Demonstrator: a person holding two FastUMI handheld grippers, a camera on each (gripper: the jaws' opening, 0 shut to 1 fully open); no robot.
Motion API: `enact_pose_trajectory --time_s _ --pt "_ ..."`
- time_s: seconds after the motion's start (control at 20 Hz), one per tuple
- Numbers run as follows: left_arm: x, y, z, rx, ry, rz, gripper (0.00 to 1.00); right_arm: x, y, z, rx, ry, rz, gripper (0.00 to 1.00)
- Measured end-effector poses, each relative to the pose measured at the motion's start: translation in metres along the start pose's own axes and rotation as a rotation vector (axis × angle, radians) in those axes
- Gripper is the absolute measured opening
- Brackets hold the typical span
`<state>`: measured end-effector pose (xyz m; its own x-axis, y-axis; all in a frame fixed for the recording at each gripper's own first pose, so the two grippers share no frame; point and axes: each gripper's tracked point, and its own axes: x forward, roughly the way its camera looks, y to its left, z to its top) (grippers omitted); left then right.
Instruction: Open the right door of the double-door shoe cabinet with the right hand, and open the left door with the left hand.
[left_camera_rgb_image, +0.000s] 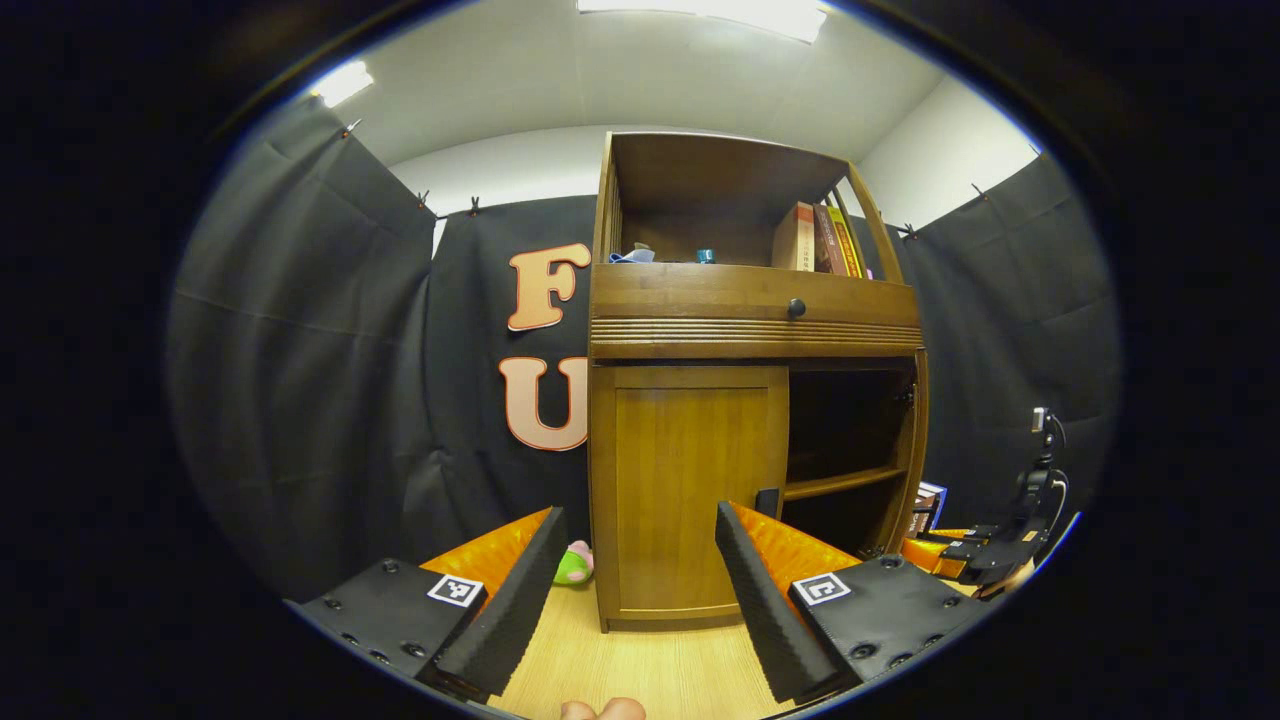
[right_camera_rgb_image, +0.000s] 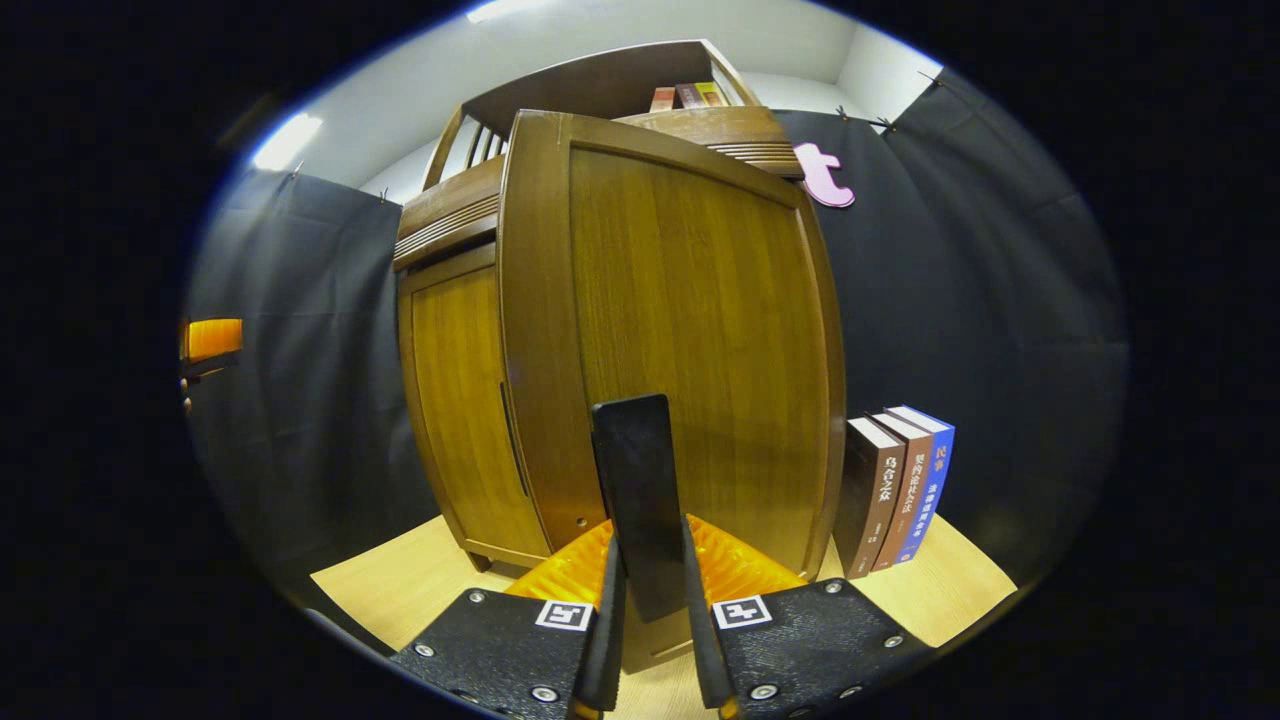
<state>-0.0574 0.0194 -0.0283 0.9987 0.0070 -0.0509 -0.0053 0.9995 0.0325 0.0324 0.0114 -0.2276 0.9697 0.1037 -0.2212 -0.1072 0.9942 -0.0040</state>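
Standing on the table (left_camera_rgb_image: 640, 670), the cabinet (left_camera_rgb_image: 750, 310) has its right door (right_camera_rgb_image: 690, 350) swung out and its left door (left_camera_rgb_image: 690, 490) closed. Right gripper (right_camera_rgb_image: 648, 640) fingers pinch the right door's black handle (right_camera_rgb_image: 640, 500). Left gripper (left_camera_rgb_image: 640, 590) fingers are spread wide, empty, before the left door.

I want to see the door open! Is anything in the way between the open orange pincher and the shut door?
Nothing: in the left gripper view, bare wooden tabletop lies between the left gripper and the shut left door.
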Motion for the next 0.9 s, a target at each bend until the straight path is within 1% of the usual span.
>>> enact_pose_trajectory --time_s 0.3,0.4,0.45,0.55,0.6,0.65,0.7,0.75,0.9 --pt "-0.001 -0.012 0.002 0.007 -0.001 -0.020 0.95 -0.020 -0.026 0.001 -0.012 -0.008 -0.046 0.29" --pt "-0.003 -0.017 0.002 0.011 0.000 -0.028 0.95 -0.027 -0.032 0.002 -0.023 -0.006 -0.065 0.25" --pt "-0.004 -0.020 0.002 0.011 0.000 -0.033 0.95 -0.030 -0.034 0.003 -0.020 -0.006 -0.068 0.25" --pt "-0.004 -0.026 0.002 0.009 0.005 -0.046 0.95 -0.034 -0.040 0.003 -0.009 -0.001 -0.074 0.34" --pt "-0.005 -0.029 0.001 0.009 0.009 -0.051 0.95 -0.035 -0.044 0.003 -0.007 0.001 -0.079 0.34" --pt "-0.006 -0.031 0.000 0.011 0.013 -0.054 0.95 -0.037 -0.047 0.003 -0.010 0.003 -0.082 0.25" --pt "-0.006 -0.033 0.001 0.015 0.013 -0.055 0.95 -0.039 -0.050 0.004 -0.015 0.000 -0.084 0.33" --pt "-0.006 -0.035 0.003 0.019 0.012 -0.055 0.95 -0.040 -0.053 0.004 -0.008 0.002 -0.087 0.23" --pt "-0.008 -0.042 0.006 0.020 0.001 -0.065 0.95 -0.046 -0.064 0.004 -0.005 0.003 -0.096 0.22"
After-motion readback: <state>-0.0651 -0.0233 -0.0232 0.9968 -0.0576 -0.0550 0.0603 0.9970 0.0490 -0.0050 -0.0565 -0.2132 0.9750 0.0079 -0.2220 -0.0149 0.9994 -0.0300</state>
